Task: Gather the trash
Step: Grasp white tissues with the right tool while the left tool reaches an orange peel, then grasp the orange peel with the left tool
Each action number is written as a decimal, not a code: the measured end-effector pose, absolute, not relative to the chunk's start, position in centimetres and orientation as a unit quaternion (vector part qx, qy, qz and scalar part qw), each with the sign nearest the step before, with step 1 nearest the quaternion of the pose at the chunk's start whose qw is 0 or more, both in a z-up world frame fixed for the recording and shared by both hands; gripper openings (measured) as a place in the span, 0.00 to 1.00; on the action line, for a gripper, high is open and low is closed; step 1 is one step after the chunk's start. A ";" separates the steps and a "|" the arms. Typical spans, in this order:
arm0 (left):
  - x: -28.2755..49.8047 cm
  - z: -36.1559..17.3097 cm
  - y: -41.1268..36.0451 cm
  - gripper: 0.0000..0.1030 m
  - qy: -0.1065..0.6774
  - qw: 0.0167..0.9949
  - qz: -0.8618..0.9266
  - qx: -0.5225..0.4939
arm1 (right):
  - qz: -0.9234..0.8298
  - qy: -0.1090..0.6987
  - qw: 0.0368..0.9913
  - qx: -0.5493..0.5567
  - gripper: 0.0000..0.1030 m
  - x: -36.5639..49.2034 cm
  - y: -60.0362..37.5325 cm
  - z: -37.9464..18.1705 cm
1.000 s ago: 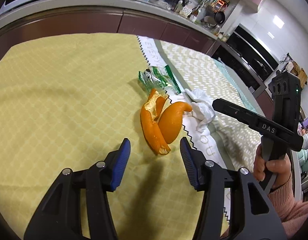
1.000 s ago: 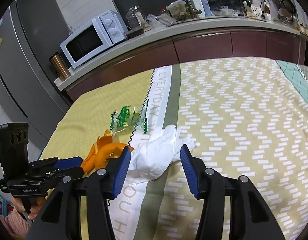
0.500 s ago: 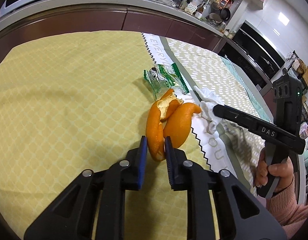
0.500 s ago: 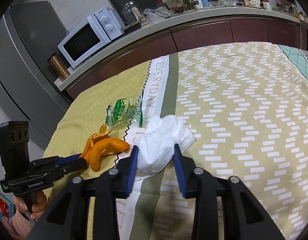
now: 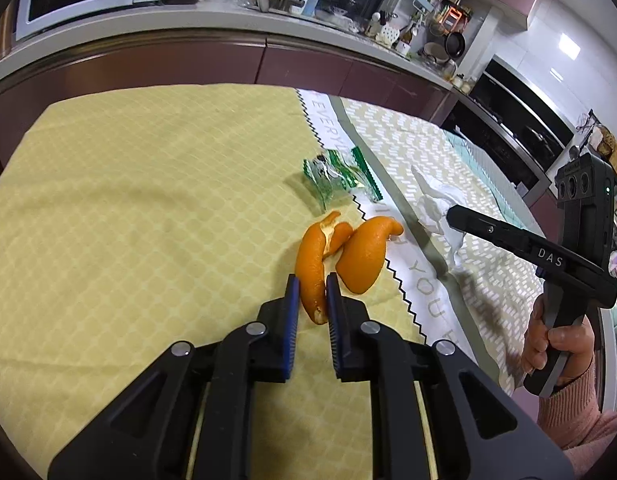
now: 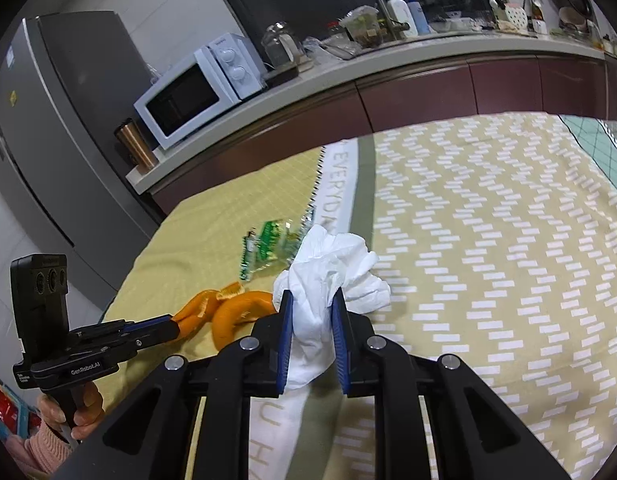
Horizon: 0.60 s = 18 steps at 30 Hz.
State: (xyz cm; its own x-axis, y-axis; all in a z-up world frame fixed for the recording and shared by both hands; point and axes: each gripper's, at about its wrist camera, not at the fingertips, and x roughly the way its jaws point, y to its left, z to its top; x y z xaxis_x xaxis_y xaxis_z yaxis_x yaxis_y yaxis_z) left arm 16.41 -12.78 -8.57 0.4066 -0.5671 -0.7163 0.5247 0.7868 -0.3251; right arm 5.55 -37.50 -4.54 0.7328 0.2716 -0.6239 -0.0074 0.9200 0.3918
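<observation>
Trash is gripped for removal: left gripper point(image 5: 311, 292) has just closed on curled orange peel point(image 5: 313, 264), right gripper point(image 6: 311, 312) on crumpled white tissue point(image 6: 328, 276).

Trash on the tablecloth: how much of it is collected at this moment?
Done: nothing is put away yet; no bin shows. In hand: the left hand-held gripper has just closed on the orange peel, and the right hand-held gripper has just closed on the crumpled white tissue. Left: the green wrapper lies loose on the tablecloth, and both gripped pieces need carrying off.
</observation>
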 end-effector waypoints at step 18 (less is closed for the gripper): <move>14.5 -8.0 -8.5 0.35 0.431 0.849 -0.307 0.010 | 0.135 0.353 0.911 0.166 0.17 6.1 -33.3 -3.3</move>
State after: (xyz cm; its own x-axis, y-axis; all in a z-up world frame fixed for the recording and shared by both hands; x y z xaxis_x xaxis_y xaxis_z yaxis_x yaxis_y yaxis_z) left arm 14.50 -8.54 -8.03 0.4401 -0.5133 -0.7368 0.5297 0.8110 -0.2485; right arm 6.10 -33.29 -3.30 0.7146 0.3639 -0.5975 -0.1294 0.9081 0.3983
